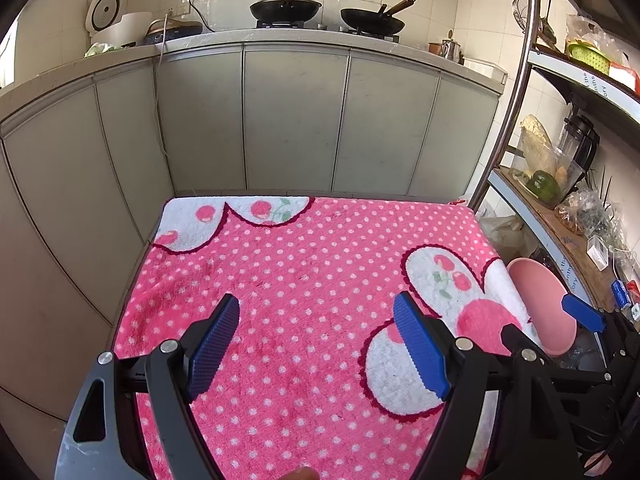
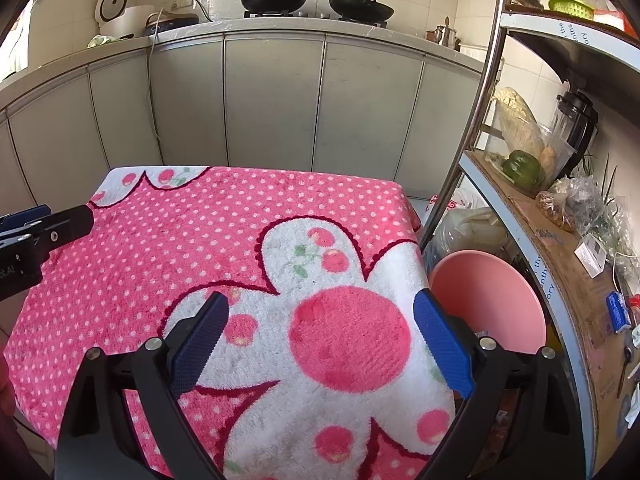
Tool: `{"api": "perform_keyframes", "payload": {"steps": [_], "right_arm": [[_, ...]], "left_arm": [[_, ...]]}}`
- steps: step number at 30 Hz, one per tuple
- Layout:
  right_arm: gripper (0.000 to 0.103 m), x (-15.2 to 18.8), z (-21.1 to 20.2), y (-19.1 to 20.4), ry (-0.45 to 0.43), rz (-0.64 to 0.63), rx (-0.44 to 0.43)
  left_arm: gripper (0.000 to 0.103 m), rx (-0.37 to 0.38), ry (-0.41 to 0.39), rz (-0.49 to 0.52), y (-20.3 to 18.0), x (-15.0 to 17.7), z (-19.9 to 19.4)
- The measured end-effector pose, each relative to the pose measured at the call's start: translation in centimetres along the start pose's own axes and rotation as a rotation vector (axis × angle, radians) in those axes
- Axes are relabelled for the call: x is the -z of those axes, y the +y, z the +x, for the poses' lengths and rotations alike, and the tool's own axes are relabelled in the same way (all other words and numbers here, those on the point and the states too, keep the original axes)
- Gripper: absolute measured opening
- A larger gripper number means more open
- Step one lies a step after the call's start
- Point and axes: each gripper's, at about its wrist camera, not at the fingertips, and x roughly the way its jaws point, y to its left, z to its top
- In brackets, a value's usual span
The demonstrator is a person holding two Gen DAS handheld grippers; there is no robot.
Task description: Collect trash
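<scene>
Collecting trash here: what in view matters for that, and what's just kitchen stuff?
Job:
left tongs, open, empty
right tongs, open, empty
pink bin
No trash visible on the pink towel.

Lying about:
woks
rice cooker
green pepper
blender

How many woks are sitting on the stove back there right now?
2. The lidded wok sits on the left burner, and the open wok sits on the right burner beside it. Both are on the counter behind the pink cloth; none looks hidden.

My two wrist cameras, side by side
Both look down across the pink towel [image 1: 304,280] toward the cabinets [image 2: 272,100].
</scene>
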Motion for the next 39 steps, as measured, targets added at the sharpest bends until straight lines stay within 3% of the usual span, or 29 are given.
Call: {"api": "perform_keyframes", "payload": {"steps": [39], "right_arm": [[0.094, 0.3, 0.71, 0.52, 0.015, -0.02, -0.011]], "left_arm": [[0.078, 0.006, 0.019, -0.005, 0.23, 0.45, 0.38]]}}
